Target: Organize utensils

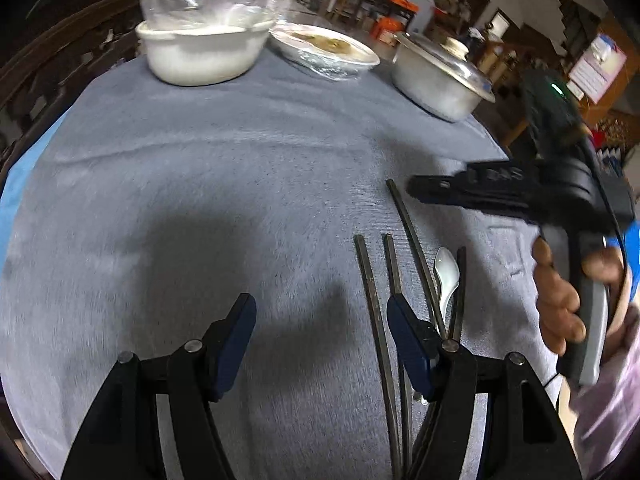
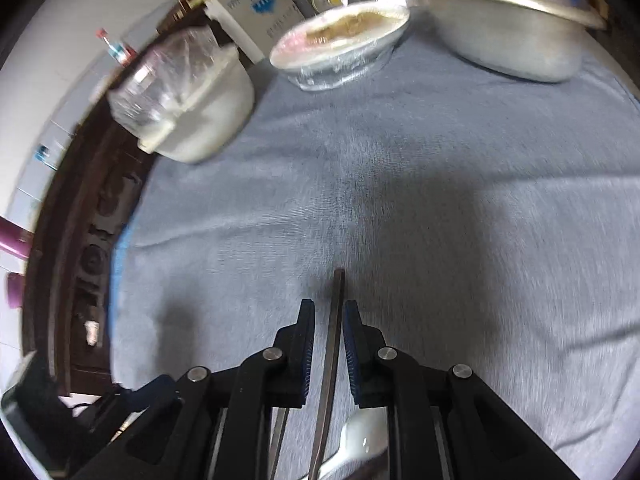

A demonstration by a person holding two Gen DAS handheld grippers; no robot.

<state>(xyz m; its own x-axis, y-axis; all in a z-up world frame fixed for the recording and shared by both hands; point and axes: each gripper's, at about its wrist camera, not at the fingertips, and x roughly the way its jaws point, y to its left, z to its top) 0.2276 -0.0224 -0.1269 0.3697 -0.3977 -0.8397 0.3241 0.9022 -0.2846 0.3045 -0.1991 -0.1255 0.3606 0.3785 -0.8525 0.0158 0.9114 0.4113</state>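
Item: chopsticks (image 1: 374,300), dark, slender, square-sectioned, several pieces, lying roughly side by side on the grey-clothed tabletop (image 1: 240,168) at its near right.
- Handling, as a judgement: light, rigid, smooth-sided; likely to roll or swivel in a pinch. Best gripped across the shaft near its middle, so neither end droops.
- One chopstick (image 2: 336,340) runs lengthwise between the jaws of the right gripper (image 2: 329,316). The jaws stand nearly together with thin gaps on both sides of the stick; whether the pads actually press on it cannot be told from this view.

Item: soup spoon (image 1: 447,276), white, ceramic by its look, lying among the chopsticks, bowl end pointing away.
- Handling, as a judgement: heavier than the sticks, glazed and slippery, chips if dropped. Take it by the handle, not the bowl.

Item: left gripper (image 1: 320,312).
- Jaws apart, nothing between them; the right-side finger overlaps the chopsticks in the picture; contact cannot be told.

Also on the tabletop, far side, well apart from the utensils: white pot (image 1: 200,52) with a plastic-wrapped bowl on top, film-covered dish (image 1: 324,50), lidded metal pot (image 1: 440,76).
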